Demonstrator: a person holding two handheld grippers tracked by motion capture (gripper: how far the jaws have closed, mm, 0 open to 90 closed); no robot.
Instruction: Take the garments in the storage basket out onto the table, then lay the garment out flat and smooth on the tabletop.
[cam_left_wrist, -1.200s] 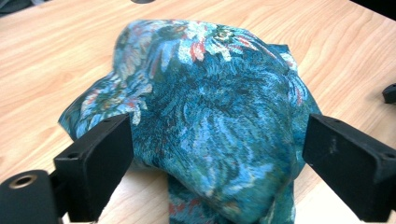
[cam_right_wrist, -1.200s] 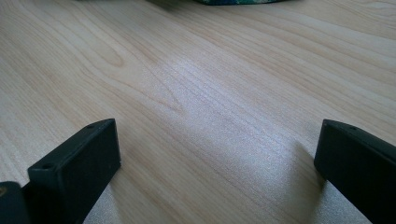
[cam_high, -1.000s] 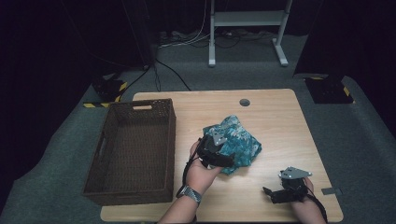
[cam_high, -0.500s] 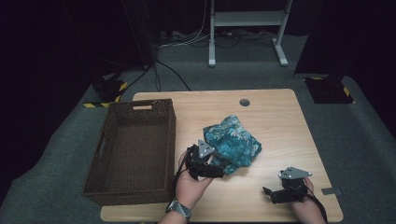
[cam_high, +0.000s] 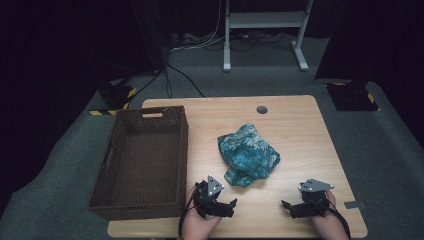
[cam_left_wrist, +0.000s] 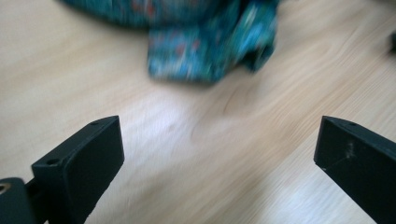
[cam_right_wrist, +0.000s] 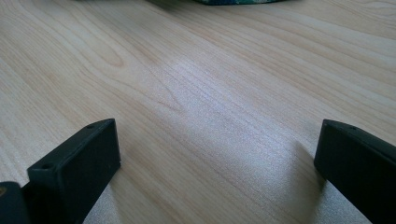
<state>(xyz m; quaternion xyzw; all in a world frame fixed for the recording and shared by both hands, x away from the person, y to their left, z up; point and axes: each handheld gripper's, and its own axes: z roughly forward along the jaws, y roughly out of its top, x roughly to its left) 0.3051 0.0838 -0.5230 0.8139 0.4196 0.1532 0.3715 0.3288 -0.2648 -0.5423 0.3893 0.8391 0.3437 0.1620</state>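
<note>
Sitting beside the wicker basket (cam_high: 145, 165), both claws gape empty, left claw (cam_high: 231, 206) just widened near the teal cloth (cam_high: 248, 155)

Dark wicker basket (cam_high: 142, 162) resting on left part of wooden table (cam_high: 300, 130). Round cable hole (cam_high: 261, 109) near far edge of table. White metal frame (cam_high: 262, 22) and cables (cam_high: 200, 42) on carpet beyond table.

crumpled teal cloth with a leafy floral print (cam_high: 248, 155), dark brown woven wicker basket (cam_high: 145, 195), light wood-grain table (cam_high: 300, 130), black grippers
</note>
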